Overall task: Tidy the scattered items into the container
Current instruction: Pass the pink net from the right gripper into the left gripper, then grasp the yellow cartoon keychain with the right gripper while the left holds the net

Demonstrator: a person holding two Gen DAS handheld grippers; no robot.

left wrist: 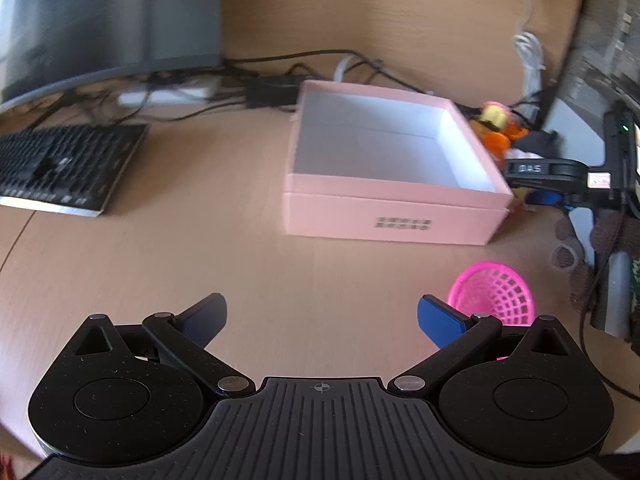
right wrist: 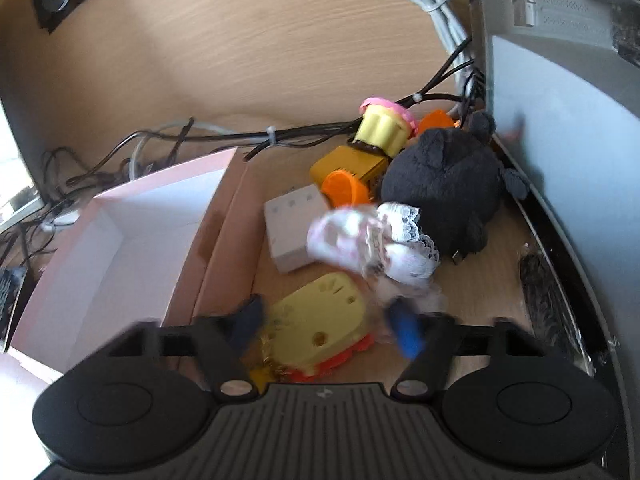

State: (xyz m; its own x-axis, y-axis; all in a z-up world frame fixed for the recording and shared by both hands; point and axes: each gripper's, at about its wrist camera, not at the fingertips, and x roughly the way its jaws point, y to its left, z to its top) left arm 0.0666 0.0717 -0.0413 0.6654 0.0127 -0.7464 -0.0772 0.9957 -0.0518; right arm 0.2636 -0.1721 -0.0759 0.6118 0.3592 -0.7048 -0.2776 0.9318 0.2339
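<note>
The right gripper (right wrist: 326, 326) hung spread over the yellow cheese toy (right wrist: 316, 326); the left gripper (left wrist: 322, 318) waited apart, empty. Picking had evidently just begun: the pink box (left wrist: 394, 216) held nothing. Next, those fingers needed to close on the toy.

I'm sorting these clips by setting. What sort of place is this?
Probably a home or office computer desk: a wooden desktop with a keyboard, a tangle of cables, and a computer case.

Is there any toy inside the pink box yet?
No, the pink box shows only its bare white inside in the left wrist view, and the pink basket sits outside it on the desk.
</note>
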